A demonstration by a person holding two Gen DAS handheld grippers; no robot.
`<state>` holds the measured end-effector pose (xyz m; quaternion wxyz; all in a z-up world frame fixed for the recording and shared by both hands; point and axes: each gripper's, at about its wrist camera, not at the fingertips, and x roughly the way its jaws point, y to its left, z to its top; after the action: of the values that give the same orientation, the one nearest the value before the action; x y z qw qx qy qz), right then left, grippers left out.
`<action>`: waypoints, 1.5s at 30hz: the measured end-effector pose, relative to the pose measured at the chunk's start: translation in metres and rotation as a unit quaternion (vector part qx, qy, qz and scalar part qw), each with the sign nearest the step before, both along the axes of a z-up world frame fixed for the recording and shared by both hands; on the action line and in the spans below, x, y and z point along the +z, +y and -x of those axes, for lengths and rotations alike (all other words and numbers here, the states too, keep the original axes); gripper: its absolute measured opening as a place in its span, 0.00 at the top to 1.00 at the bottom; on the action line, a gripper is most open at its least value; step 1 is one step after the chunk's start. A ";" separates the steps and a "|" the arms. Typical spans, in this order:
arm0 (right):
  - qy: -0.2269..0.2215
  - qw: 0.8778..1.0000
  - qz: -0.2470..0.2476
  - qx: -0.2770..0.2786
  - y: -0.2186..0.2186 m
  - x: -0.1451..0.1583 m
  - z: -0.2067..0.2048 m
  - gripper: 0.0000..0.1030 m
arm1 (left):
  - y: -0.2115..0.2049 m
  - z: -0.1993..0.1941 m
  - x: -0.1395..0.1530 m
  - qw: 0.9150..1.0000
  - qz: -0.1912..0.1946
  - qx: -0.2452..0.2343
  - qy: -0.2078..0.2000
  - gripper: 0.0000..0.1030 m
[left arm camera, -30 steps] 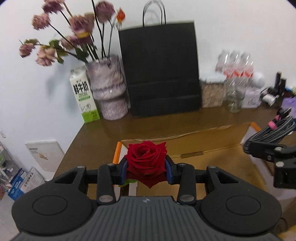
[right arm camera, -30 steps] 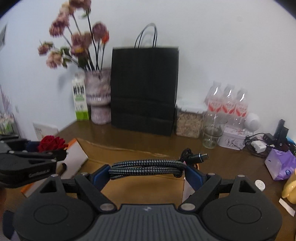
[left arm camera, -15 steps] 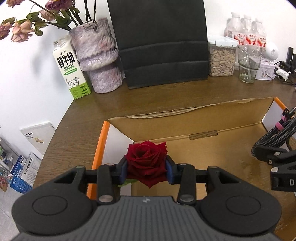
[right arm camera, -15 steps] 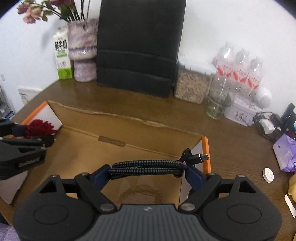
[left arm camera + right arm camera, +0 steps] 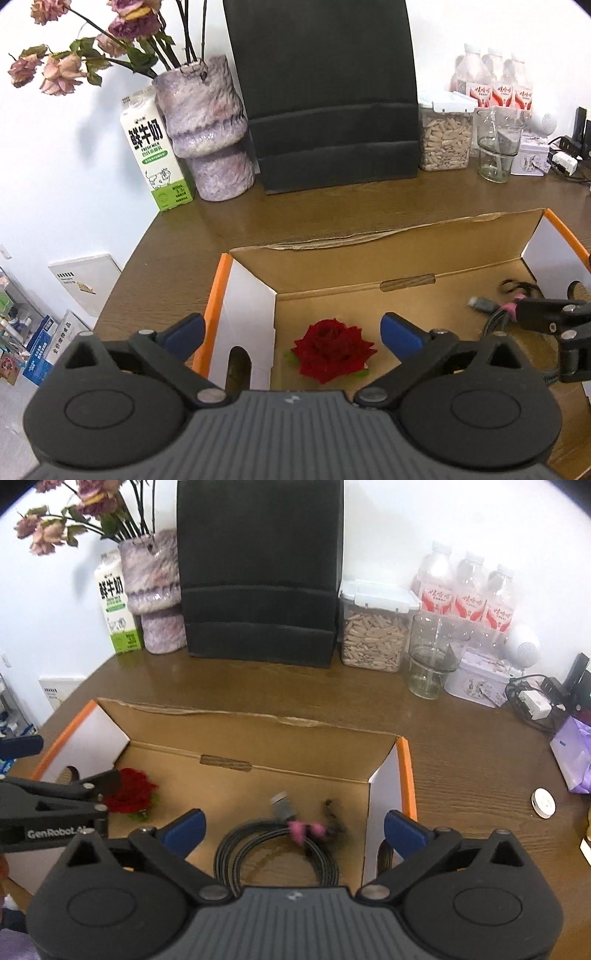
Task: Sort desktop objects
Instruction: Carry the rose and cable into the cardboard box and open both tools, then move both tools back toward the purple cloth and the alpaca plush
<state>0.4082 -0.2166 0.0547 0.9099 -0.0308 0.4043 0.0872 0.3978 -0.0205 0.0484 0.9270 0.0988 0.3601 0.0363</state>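
Brown wood desk (image 5: pixel 461 771) pushed up against a plain white wall (image 5: pixel 436 33), pretty evenly lit.

Along the back of the desk: a black paper bag (image 5: pixel 258 572), a mottled purple vase (image 5: pixel 208 129) with wilted pink flowers (image 5: pixel 59 70), and a milk carton (image 5: pixel 155 155). Further right, a clear jar of seeds (image 5: pixel 373 631), a glass (image 5: pixel 428 664) and water bottles (image 5: pixel 469 590). Off the left edge there's stuff on shelves lower down, blurry.

left tongs (image 5: pixel 291 330): were clamped on rose (image 5: pixel 332 350), now spread wide, rose lying on cardboard box (image 5: pixel 406 266) floor at its left end | right tongs (image 5: pixel 293 825): let go of coiled cable (image 5: pixel 277 849), now lying in box's right end
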 end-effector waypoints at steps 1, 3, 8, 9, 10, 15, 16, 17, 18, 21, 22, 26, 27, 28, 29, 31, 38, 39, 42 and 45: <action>-0.002 1.000 -0.001 0.001 0.000 0.002 0.002 0.00 | -0.001 0.002 0.001 1.000 -0.002 0.000 -0.001 0.00; -0.005 1.000 -0.003 0.003 0.000 0.006 0.008 0.00 | -0.002 0.006 0.003 1.000 -0.005 -0.001 -0.003 0.00; -0.018 1.000 -0.008 0.007 -0.003 0.016 0.024 0.00 | -0.001 0.019 0.011 1.000 -0.001 -0.003 -0.015 0.00; -0.021 1.000 -0.010 0.007 -0.004 0.019 0.029 0.00 | 0.000 0.022 0.013 1.000 0.000 -0.003 -0.018 0.00; -0.024 1.000 -0.011 0.007 -0.004 0.021 0.032 0.00 | 0.001 0.025 0.015 1.000 0.001 -0.003 -0.021 0.00; -0.046 0.999 -0.020 0.015 -0.009 0.039 0.057 0.00 | 0.007 0.045 0.026 0.999 0.010 -0.002 -0.039 0.00; -0.051 0.998 -0.024 0.016 -0.010 0.044 0.062 0.00 | 0.009 0.049 0.029 0.999 0.014 -0.002 -0.043 0.00; -0.059 0.998 -0.026 0.019 -0.011 0.049 0.069 0.00 | 0.012 0.054 0.032 0.999 0.018 -0.002 -0.048 0.00; -0.068 0.997 -0.028 0.022 -0.012 0.054 0.076 0.00 | 0.014 0.059 0.036 0.998 0.022 -0.002 -0.053 0.00; -0.091 0.995 -0.033 0.032 -0.013 0.066 0.099 0.00 | 0.021 0.077 0.045 0.997 0.035 -0.008 -0.068 0.00; -0.101 0.994 -0.034 0.036 -0.015 0.070 0.109 0.00 | 0.024 0.085 0.047 0.996 0.040 -0.009 -0.074 0.00; -0.133 0.989 -0.032 0.053 -0.019 0.076 0.146 0.00 | 0.035 0.118 0.052 0.994 0.051 -0.015 -0.099 0.00; -0.140 0.988 -0.034 0.057 -0.020 0.076 0.155 0.00 | 0.038 0.127 0.053 0.993 0.049 -0.015 -0.106 0.00; -0.145 0.987 -0.037 0.061 -0.022 0.076 0.165 0.00 | 0.040 0.135 0.053 0.992 0.049 -0.017 -0.112 0.00; -0.152 0.986 -0.039 0.063 -0.024 0.075 0.175 0.00 | 0.043 0.144 0.053 0.991 0.049 -0.018 -0.119 0.00; -0.161 0.983 -0.045 0.070 -0.029 0.073 0.194 0.00 | 0.049 0.162 0.052 0.990 0.054 -0.019 -0.132 0.00; -0.191 0.977 -0.044 0.088 -0.039 0.051 0.258 0.00 | 0.067 0.218 0.037 0.985 0.064 -0.009 -0.159 0.00; -0.194 0.976 -0.043 0.089 -0.040 0.047 0.267 0.00 | 0.068 0.225 0.033 0.985 0.064 -0.007 -0.161 0.00; -0.201 0.975 -0.043 0.088 -0.042 0.032 0.290 0.00 | 0.071 0.244 0.021 0.984 0.065 -0.002 -0.163 0.00; -0.209 0.974 -0.037 0.083 -0.041 0.015 0.311 0.00 | 0.072 0.260 0.010 0.984 0.076 0.003 -0.162 0.00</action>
<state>0.0971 -0.2572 0.0700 0.9645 -0.0483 0.1974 0.1685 0.1374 0.0513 0.0587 0.9778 0.0198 0.2069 0.0267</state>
